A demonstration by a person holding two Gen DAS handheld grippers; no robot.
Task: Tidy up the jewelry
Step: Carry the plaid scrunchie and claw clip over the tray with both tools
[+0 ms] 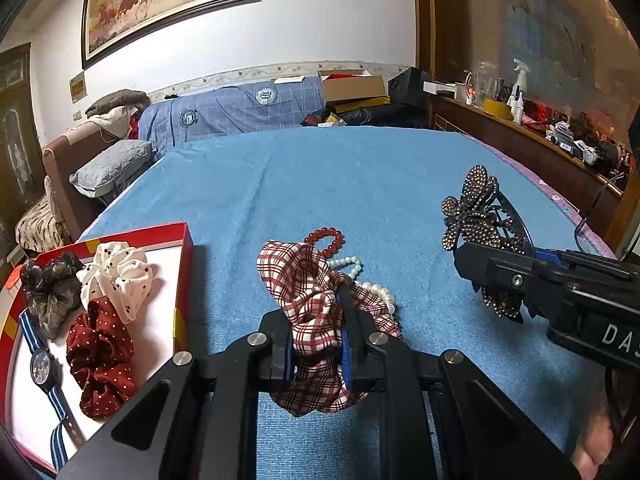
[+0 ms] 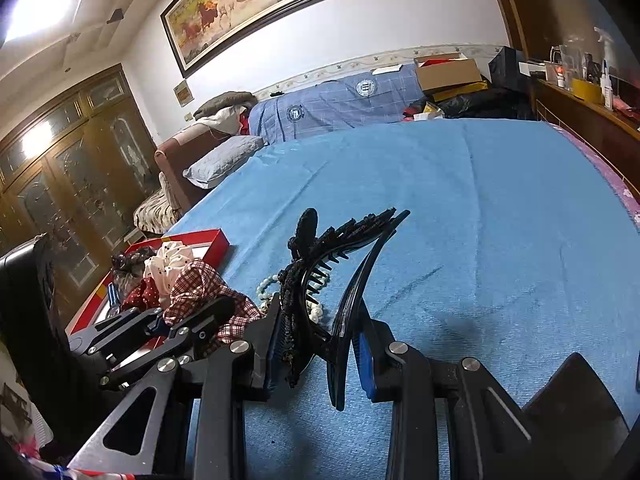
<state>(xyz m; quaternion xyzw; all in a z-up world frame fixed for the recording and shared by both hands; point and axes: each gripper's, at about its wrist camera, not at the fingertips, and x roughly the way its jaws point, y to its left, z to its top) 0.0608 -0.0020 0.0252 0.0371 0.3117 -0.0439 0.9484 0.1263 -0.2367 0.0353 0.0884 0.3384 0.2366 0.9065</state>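
My left gripper (image 1: 318, 338) is shut on a red-and-white plaid scrunchie (image 1: 308, 280), held just above the blue bedspread. Behind it lie a red bead bracelet (image 1: 326, 237) and a pearl string (image 1: 370, 282). To the left stands a red box (image 1: 182, 280) holding a white dotted scrunchie (image 1: 118, 276), a dark red dotted scrunchie (image 1: 102, 356), a dark lace scrunchie (image 1: 50, 288) and a striped-strap watch (image 1: 42, 364). My right gripper (image 2: 316, 344) is shut on a rhinestone butterfly hair claw (image 2: 320, 272), whose prongs stand apart; it shows in the left wrist view as the hair claw (image 1: 476, 216).
The blue bedspread (image 1: 360, 184) stretches far ahead and to the right. A grey pillow (image 1: 114, 166) and a sofa lie at the left edge. A wooden shelf (image 1: 532, 140) with bottles runs along the right. Boxes and folded bedding sit at the far end.
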